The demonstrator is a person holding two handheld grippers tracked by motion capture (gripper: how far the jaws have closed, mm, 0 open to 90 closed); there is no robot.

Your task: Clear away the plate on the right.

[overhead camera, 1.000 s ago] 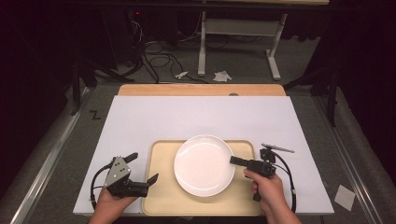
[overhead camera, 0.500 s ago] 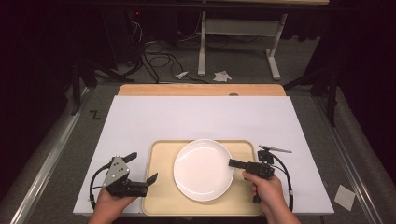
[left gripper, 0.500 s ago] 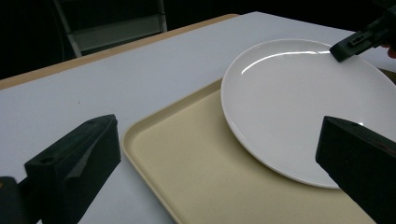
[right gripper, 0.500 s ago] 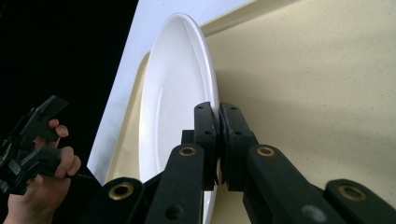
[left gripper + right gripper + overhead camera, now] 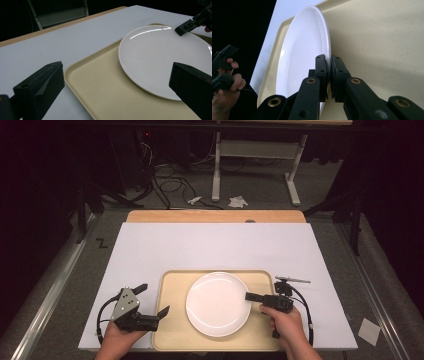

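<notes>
- Two tools flank the white plate [image 5: 218,303] on the tan tray [image 5: 170,320].
- The right tool [image 5: 328,75] pinches the plate's right rim, jaws nearly closed.
- The left tool [image 5: 152,306] gapes wide, just left of the tray.

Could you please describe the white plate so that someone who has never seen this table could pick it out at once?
On the white table, at the near edge, lies a beige tray. The round white plate sits in the tray, towards its right side, and the right gripper is clamped on its rim. It is the one glossy, circular thing there.
</notes>
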